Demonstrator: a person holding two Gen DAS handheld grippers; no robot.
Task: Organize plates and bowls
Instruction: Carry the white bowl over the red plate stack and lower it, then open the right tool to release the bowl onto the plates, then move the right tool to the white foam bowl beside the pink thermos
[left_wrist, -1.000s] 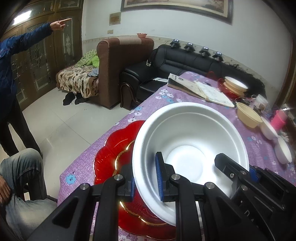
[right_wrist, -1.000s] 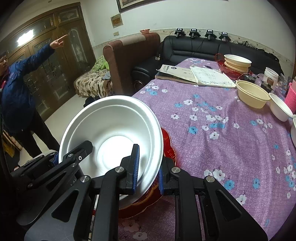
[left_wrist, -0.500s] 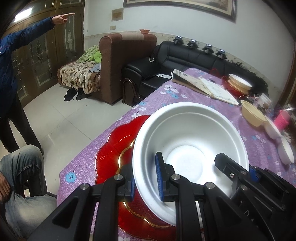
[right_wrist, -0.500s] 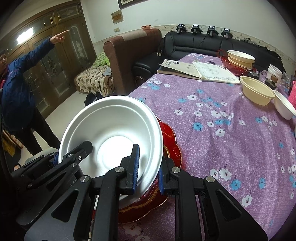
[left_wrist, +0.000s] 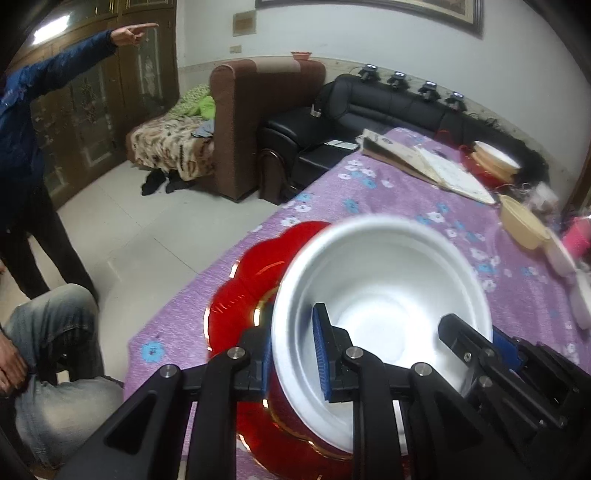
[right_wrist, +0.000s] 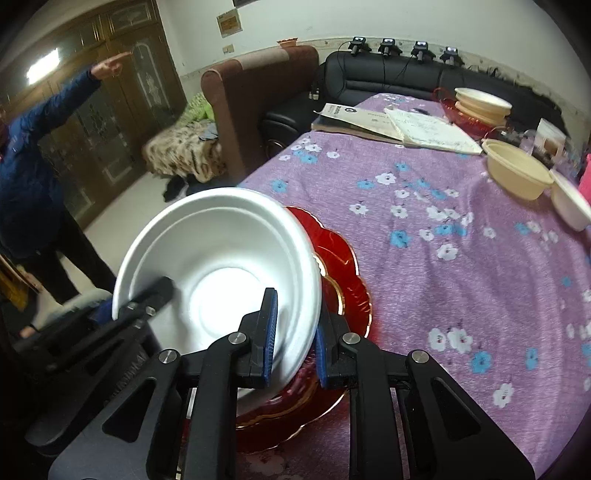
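Note:
A large white bowl (left_wrist: 384, 295) is held over a red scalloped plate (left_wrist: 243, 288) near the table's near left corner. My left gripper (left_wrist: 291, 354) is shut on the bowl's left rim. My right gripper (right_wrist: 295, 332) is shut on the bowl's right rim; the bowl (right_wrist: 218, 266) and red plate (right_wrist: 343, 280) show in the right wrist view too. The right gripper also shows in the left wrist view (left_wrist: 480, 350), at the bowl's far rim. The bowl tilts slightly and hides much of the plate.
The table has a purple flowered cloth (right_wrist: 443, 221). A cream bowl (right_wrist: 517, 173), a small white bowl (right_wrist: 569, 203), stacked bowls on a red dish (right_wrist: 480, 103) and papers (right_wrist: 406, 125) lie at the far end. Sofas and two people are to the left.
Both grippers with the bowl have shifted slightly back and up over the red plate; more of the plate shows. The grip is unchanged.

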